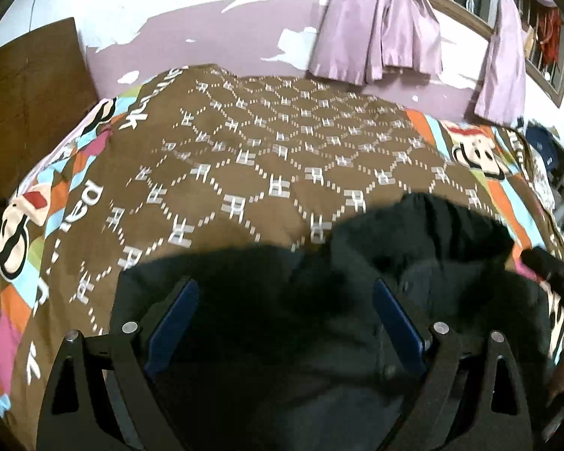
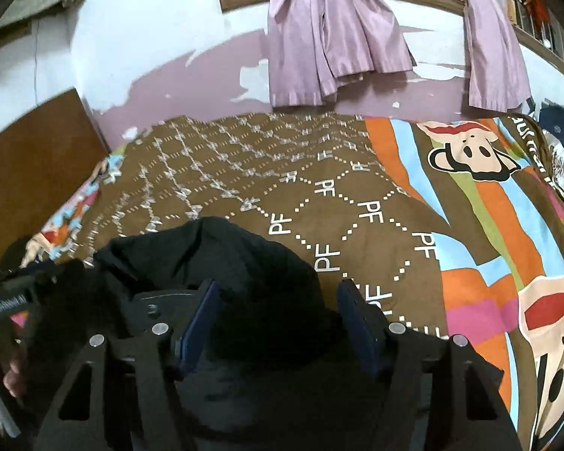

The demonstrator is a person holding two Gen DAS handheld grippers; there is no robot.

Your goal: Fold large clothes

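A large black garment (image 1: 282, 300) lies bunched on the near part of a bed, on a brown patterned bedspread (image 1: 263, 143). My left gripper (image 1: 285, 289) is open, its blue-padded fingers spread wide just over the black cloth. In the right wrist view the same black garment (image 2: 214, 259) lies heaped under my right gripper (image 2: 278, 293), which is open with the cloth between and below its fingers. The right gripper's tip (image 1: 552, 270) shows at the right edge of the left wrist view. The left gripper (image 2: 15, 297) shows at the left edge of the right wrist view.
The bedspread (image 2: 357, 206) has colourful monkey-face borders (image 2: 470, 150). A brown wooden headboard (image 1: 30, 94) stands at the left. Purple curtains (image 1: 379, 26) hang on the far wall under a barred window. Clutter (image 1: 545, 150) sits at the right of the bed.
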